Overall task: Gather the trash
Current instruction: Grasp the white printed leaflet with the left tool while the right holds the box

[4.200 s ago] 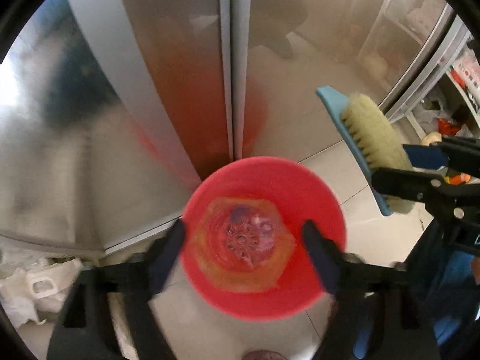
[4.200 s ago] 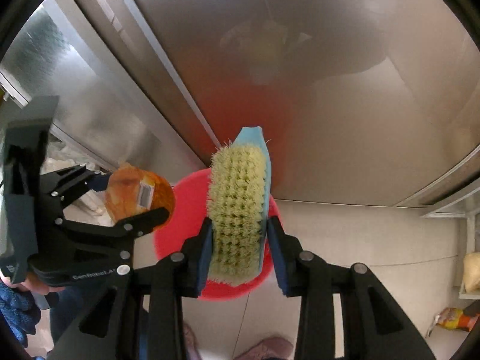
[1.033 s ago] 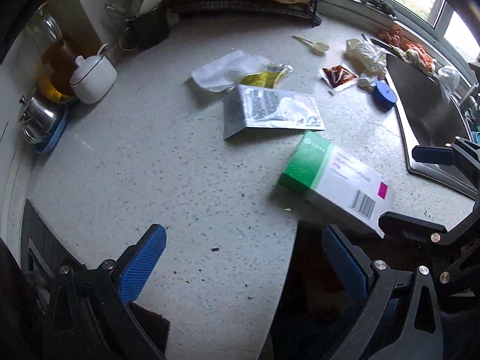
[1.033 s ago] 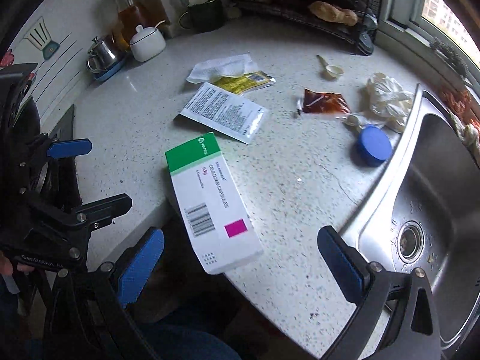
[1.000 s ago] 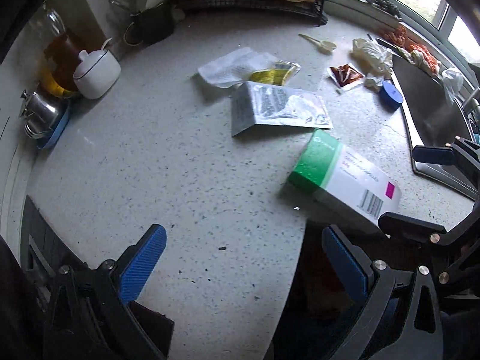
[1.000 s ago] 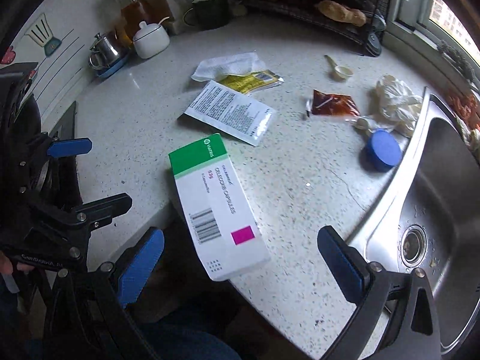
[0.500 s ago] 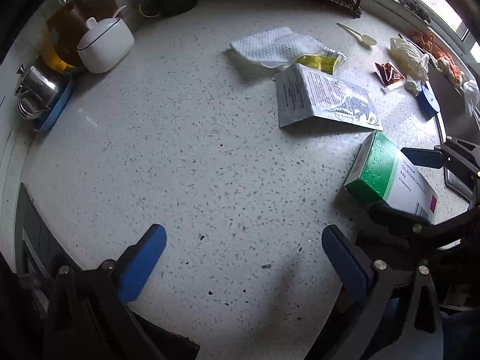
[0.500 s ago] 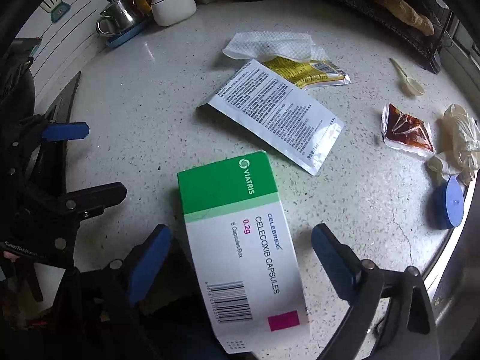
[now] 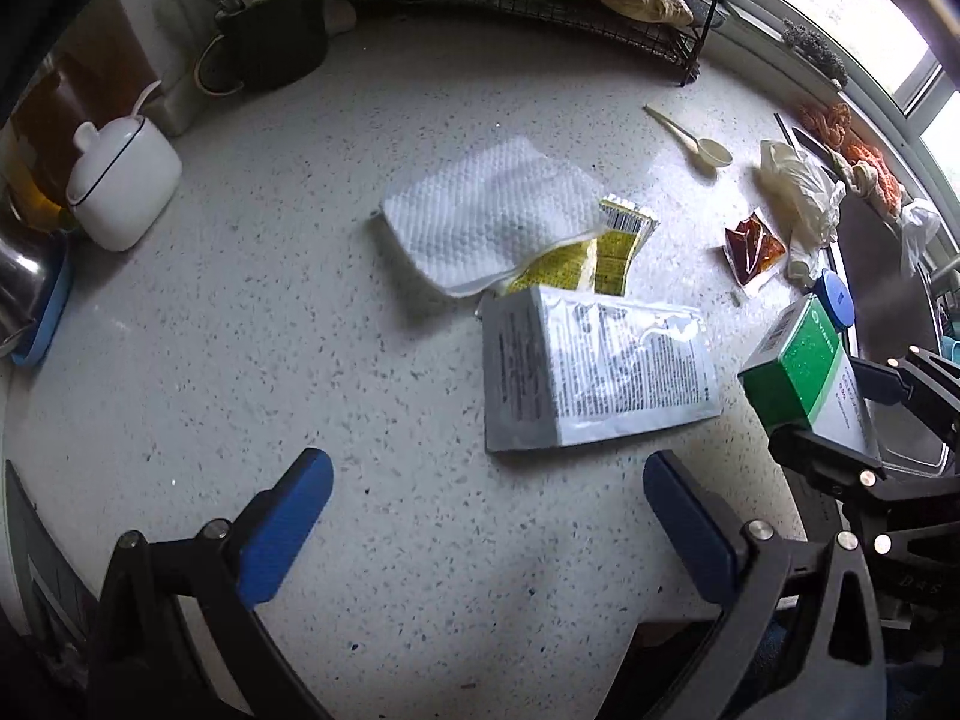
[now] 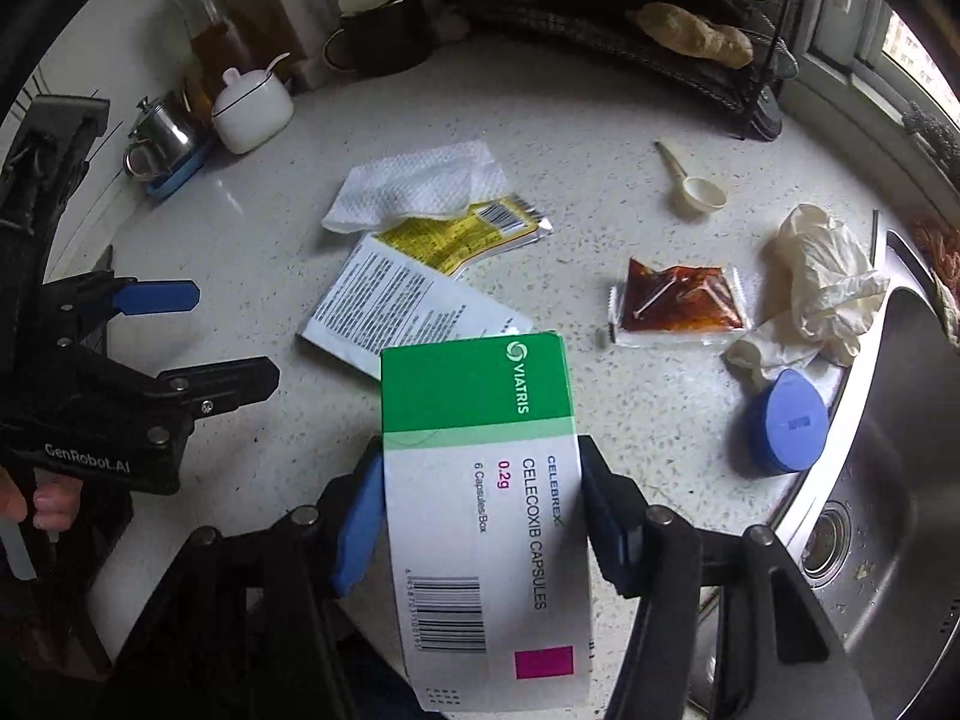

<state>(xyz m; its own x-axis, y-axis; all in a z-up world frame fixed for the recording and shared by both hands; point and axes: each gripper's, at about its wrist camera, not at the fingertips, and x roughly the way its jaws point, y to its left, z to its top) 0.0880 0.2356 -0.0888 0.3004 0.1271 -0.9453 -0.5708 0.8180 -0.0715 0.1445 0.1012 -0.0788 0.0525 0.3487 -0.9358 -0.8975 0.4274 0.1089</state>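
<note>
Right gripper (image 10: 483,516) is clenched on the medicine box (image 10: 480,504), blue pads pressed flat against its 2 long sides, the green end poking forward past the fingertips over the counter (image 9: 270,360). From the left wrist view the same box (image 9: 798,366) shows off to the right of the left gripper (image 9: 480,516), which hangs wide apart with nothing between its pads.

To do this pick well, I'd judge the squeeze should be gentle: it's thin glossy cardboard, likely hollow, and it will buckle if crushed. Lift straight up so the box clears the foil pouch (image 10: 408,312) lying just ahead of it.

Ahead of the right gripper's tips, more trash: that flat silver-white printed pouch, a crinkly yellow wrapper (image 10: 462,234) partly under a quilted paper towel (image 10: 414,186), soft and limp. Forward and to the right sit a slick sauce sachet (image 10: 678,300), a crumpled pale glove (image 10: 822,276), a round blue lid (image 10: 786,420) and 1 small plastic scoop (image 10: 696,189). The steel sink (image 10: 888,480) lies at the far right.

The flat pieces will likely need an edge pinch.
</note>
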